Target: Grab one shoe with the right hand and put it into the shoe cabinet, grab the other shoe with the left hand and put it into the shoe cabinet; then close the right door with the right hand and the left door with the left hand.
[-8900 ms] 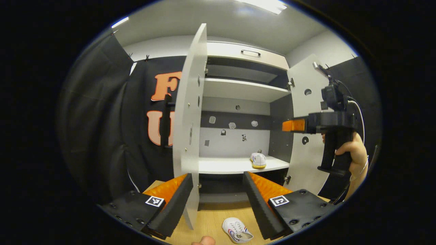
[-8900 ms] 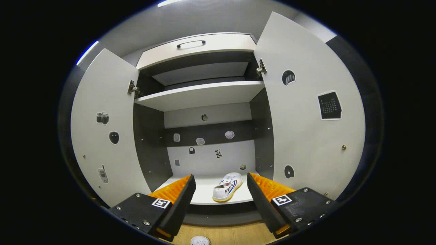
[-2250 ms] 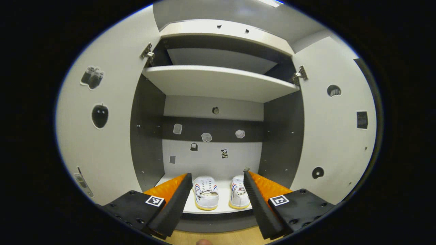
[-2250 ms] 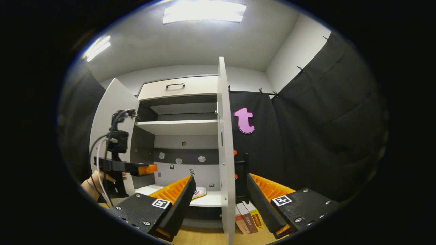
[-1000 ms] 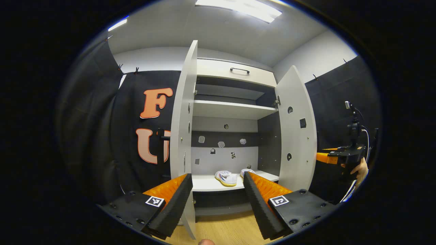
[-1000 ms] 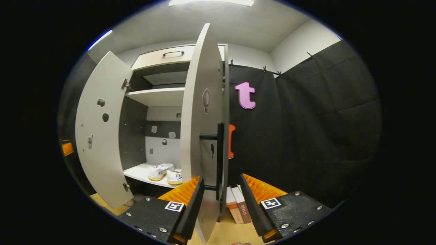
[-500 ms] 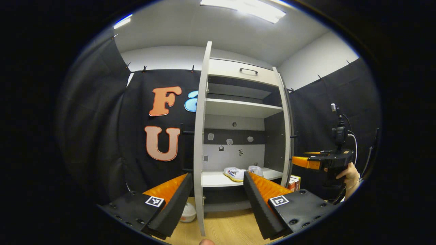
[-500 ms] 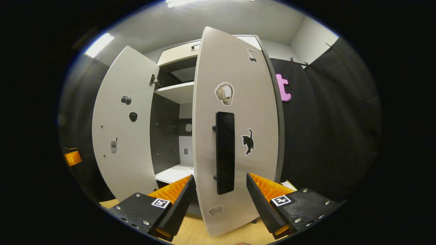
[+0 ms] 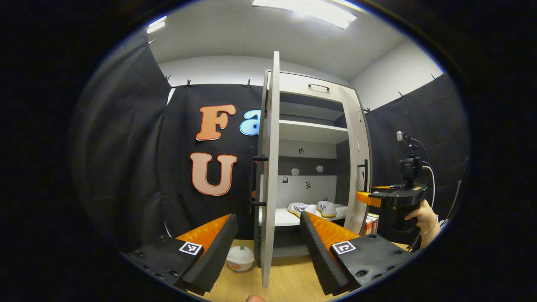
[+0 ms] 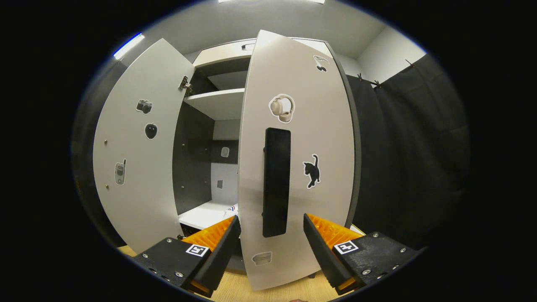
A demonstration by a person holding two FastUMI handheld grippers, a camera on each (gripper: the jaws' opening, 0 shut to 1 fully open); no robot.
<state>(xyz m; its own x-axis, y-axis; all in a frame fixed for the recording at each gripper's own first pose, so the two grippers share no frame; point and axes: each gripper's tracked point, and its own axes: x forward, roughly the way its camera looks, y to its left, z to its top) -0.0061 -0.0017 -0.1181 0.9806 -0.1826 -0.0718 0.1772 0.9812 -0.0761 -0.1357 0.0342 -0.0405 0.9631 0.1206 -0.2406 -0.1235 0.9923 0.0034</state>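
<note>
**Right door nearly shut, left door wide open**

Both shoes (image 9: 312, 208) sit side by side on the lower shelf (image 9: 293, 218) of the cabinet (image 9: 310, 126), so the loading looks done and the doors are what remains.

In the right gripper view the right door (image 10: 298, 167) fills the middle, swung most of the way toward the cabinet front but with a gap on its left edge. The right gripper (image 10: 270, 243) is wide open and holds nothing; the door's lower part and its dark vertical handle (image 10: 276, 182) stand between the fingers. Whether either finger touches the panel I cannot tell.

In the left gripper view the left door (image 9: 270, 167) stands edge-on, fully open, straight ahead of the left gripper (image 9: 266, 247), which is also wide open and empty. The right gripper (image 9: 369, 198) shows at the far right, near the right door's handle, held by a hand (image 9: 423, 218).

The doors are stiff flat panels on hinges and should swing lightly. A flat push on the outer face near the handle, far from the hinge, gives most leverage; the handle bar offers a firm grip if needed. A bowl (image 9: 240, 258) sits on the floor left of the left door, likely outside its swing.
</note>
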